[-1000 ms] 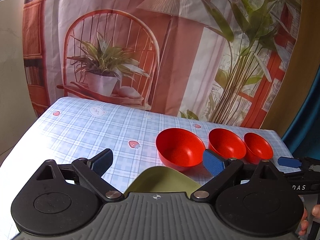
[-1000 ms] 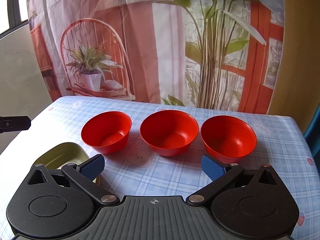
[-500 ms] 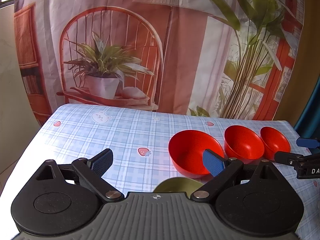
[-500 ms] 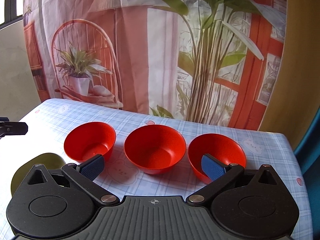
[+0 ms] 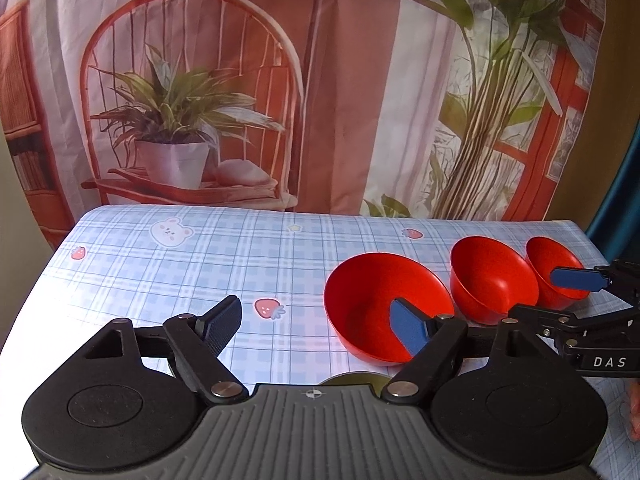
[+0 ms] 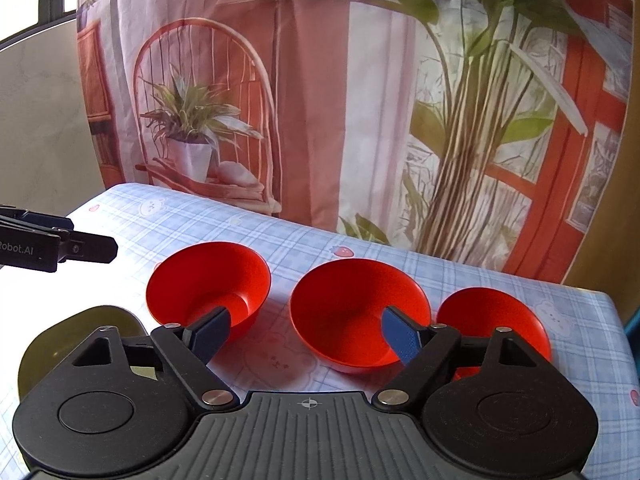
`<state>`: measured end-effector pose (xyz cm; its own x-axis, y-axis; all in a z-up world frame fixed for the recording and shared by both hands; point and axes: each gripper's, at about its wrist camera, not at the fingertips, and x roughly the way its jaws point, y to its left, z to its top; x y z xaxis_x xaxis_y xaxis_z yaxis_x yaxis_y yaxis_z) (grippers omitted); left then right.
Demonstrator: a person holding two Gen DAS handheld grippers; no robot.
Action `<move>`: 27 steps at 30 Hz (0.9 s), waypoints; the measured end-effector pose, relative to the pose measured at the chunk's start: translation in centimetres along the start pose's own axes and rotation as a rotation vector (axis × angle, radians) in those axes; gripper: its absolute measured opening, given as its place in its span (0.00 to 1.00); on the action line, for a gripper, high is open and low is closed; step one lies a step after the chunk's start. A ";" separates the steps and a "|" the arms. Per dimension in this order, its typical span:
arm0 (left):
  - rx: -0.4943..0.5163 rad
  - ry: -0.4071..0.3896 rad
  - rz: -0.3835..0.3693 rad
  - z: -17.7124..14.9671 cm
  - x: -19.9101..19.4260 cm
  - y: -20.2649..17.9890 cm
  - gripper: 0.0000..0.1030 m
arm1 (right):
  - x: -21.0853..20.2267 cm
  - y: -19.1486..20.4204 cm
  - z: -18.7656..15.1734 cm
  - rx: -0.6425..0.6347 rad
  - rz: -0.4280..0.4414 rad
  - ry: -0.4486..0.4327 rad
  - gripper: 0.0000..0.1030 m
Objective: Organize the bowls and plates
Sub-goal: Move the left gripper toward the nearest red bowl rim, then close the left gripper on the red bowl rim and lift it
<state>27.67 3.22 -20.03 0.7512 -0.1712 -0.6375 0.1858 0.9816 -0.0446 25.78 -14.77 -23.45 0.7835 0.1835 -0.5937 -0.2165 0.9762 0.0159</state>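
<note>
Three red bowls stand in a row on the blue checked tablecloth [image 6: 500, 276] before you: the left bowl [image 6: 208, 276], the middle bowl [image 6: 356, 304] and the right bowl [image 6: 492, 316], each apart from its neighbour. Your left gripper [image 5: 316, 320] and right gripper [image 6: 304, 332] hang above the table, jaws parted and just narrowing, nothing between them. An olive-green plate [image 6: 76, 332] lies at the near left edge, partly hidden.
</note>
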 end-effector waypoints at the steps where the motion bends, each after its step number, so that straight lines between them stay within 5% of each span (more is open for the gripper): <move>1: 0.005 0.006 -0.007 0.0 0.3 0.0 0.73 | 0.3 -0.1 -0.2 0.004 0.006 0.004 0.66; 5: 0.001 0.050 -0.065 0.2 2.3 -0.1 0.44 | 1.5 0.2 -0.3 0.010 0.041 0.017 0.48; 16: -0.063 0.140 -0.082 0.1 6.5 0.8 0.44 | 5.1 2.6 -0.2 0.077 0.120 0.045 0.41; 21: -0.054 0.180 -0.105 -0.3 7.9 1.0 0.31 | 6.4 2.5 -0.3 0.132 0.127 0.057 0.37; 27: -0.048 0.191 -0.136 -0.6 8.0 0.7 0.20 | 7.5 2.3 -0.8 0.159 0.134 0.076 0.16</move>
<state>33.44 2.59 -25.60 0.5872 -0.2878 -0.7566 0.2437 0.9542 -0.1738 30.74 -11.23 -28.51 0.7062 0.3093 -0.6369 -0.2166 0.9508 0.2216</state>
